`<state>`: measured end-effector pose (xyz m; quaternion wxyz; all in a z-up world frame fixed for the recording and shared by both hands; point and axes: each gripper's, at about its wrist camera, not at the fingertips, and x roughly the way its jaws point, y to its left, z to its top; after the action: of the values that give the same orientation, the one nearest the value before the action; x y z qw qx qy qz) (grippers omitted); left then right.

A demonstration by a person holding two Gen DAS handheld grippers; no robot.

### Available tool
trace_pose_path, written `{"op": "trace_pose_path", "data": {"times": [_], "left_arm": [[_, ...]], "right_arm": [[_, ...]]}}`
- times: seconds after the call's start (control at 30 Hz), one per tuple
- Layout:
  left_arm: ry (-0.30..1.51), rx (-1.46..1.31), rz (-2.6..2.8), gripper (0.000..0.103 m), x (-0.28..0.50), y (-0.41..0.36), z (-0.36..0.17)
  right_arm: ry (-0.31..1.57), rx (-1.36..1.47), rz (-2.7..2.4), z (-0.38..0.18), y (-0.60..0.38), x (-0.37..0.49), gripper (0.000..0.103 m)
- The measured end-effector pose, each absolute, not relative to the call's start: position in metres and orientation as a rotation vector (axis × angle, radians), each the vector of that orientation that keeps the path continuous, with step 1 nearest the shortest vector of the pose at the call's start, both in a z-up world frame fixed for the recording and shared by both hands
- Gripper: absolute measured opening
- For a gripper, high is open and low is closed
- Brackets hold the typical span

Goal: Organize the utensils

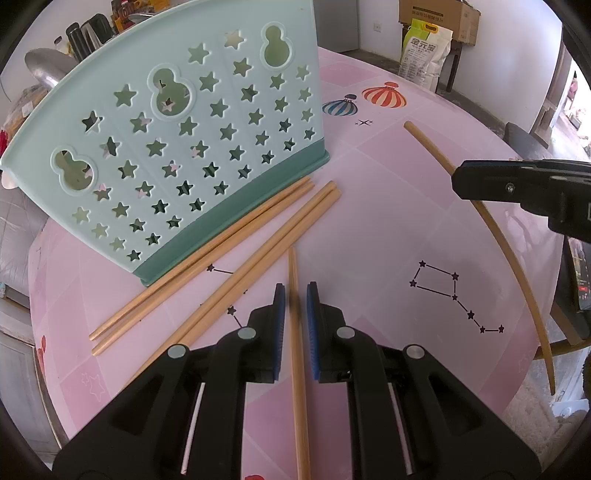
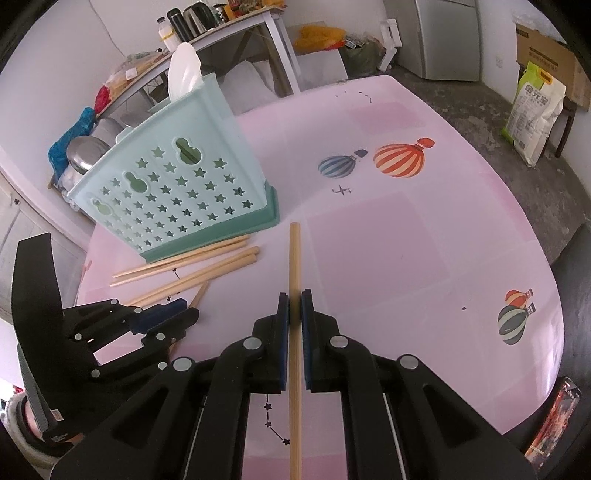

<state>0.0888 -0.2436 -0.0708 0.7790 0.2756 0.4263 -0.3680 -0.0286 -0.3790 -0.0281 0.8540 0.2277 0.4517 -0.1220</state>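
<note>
One wooden chopstick (image 2: pixel 294 332) is pinched in the right claw (image 2: pixel 294 306), its blue pads pressed against it on both sides, the stick running straight out ahead between the fingers with its blunt end pointing toward the far side of the pink table (image 2: pixel 406 240). From the left wrist view that same chopstick (image 1: pixel 498 236) arcs across the right side, the right claw (image 1: pixel 461 181) gripping it partway along.

Another chopstick (image 1: pixel 297 350) runs between the fingers of the left claw (image 1: pixel 295 295). The blue pads stand a little apart from it on either side, so this claw is spread around the stick, not squeezing it. Whether that stick rests on the table or is lifted, I cannot tell.

Four more chopsticks lie on the table in two pairs: one pair (image 1: pixel 199 258) right against the dark green base of the utensil holder (image 1: pixel 177 147), the other pair (image 1: pixel 251 266) just beside them, nearer the left claw.

The holder is pale mint with star cutouts and stands upright on the table. A white utensil (image 2: pixel 184 70) sticks up out of it.

Hot-air balloon prints (image 2: pixel 399 158) and star constellations decorate the tablecloth. Beyond the table stand a kettle (image 2: pixel 199 16) on a side shelf and a rice bag (image 2: pixel 535 110) on the floor.
</note>
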Motion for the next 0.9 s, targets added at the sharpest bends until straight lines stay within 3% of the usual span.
{"op": "trace_pose_path", "data": {"times": [0.37, 0.47, 0.6, 0.9], "left_arm": [[0.914, 0.602, -0.794, 0.010, 0.089, -0.246, -0.072], [0.915, 0.574, -0.821, 0.004, 0.091, -0.244, -0.072], [0.956, 0.482, -0.858, 0.004, 0.103, -0.234, -0.070], [0.793, 0.193, -0.940, 0.004, 0.120, -0.168, 0.001]], "right_arm": [[0.942, 0.480, -0.259, -0.025, -0.379, -0.028, 0.007], [0.937, 0.481, -0.263, -0.024, -0.380, -0.028, 0.007], [0.931, 0.487, -0.270, -0.022, -0.381, -0.030, 0.007], [0.893, 0.493, -0.274, -0.011, -0.387, -0.036, 0.007]]}}
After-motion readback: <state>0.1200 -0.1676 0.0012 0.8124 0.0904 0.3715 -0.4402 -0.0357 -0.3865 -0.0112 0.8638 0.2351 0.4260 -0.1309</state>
